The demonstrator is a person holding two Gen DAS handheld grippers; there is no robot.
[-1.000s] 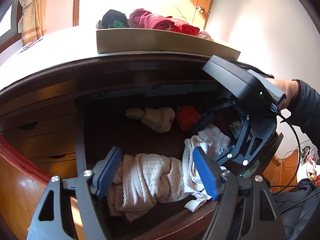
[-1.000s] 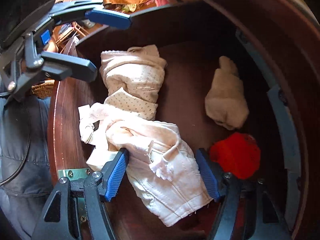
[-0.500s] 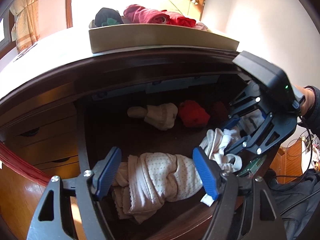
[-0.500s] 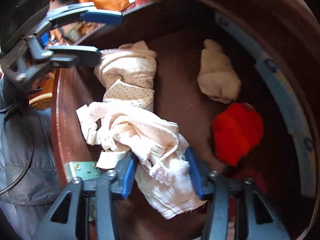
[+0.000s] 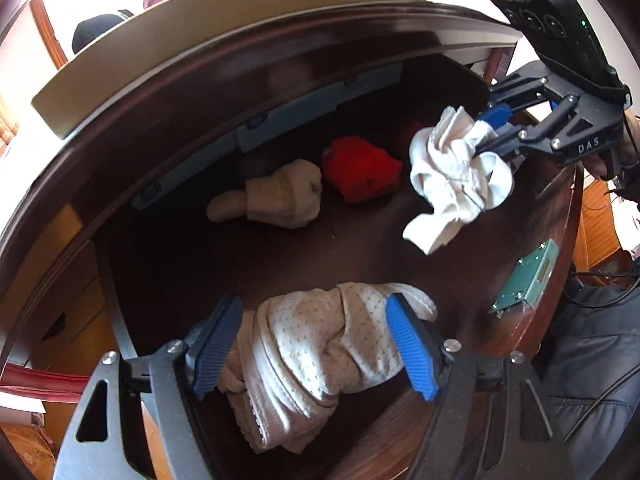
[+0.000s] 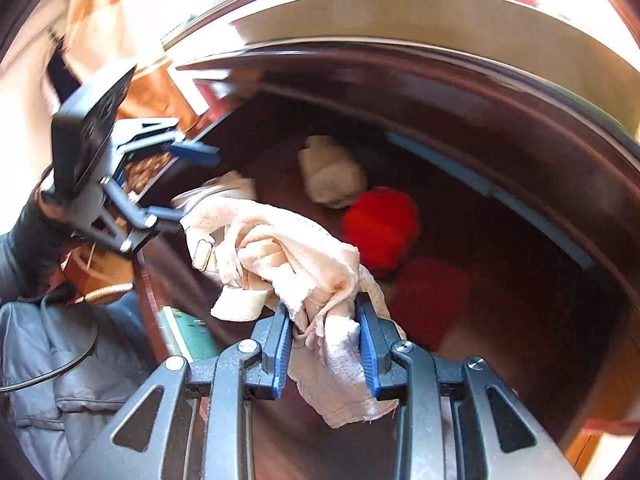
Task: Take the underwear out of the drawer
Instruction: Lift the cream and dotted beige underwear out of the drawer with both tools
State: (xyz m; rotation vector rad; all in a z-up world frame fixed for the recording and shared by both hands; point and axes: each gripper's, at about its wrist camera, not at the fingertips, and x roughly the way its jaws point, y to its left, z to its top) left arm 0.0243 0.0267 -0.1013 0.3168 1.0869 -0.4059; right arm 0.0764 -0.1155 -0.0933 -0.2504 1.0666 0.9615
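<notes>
The dark wooden drawer stands open. My right gripper is shut on a pale pink underwear and holds it lifted above the drawer floor; in the left wrist view the same gripper holds the bunched cloth at the right. My left gripper is open, its blue pads on either side of a dotted cream underwear lying at the drawer's front. The left gripper also shows in the right wrist view.
A beige rolled sock and a red bundle lie at the back of the drawer. A tray with red and dark clothes sits on the dresser top. A green metal plate is on the drawer's right wall.
My right gripper closed on the pale underwear and lifted it up and away from the dotted one. My left gripper moved lower and closer to the dotted underwear, still open.
</notes>
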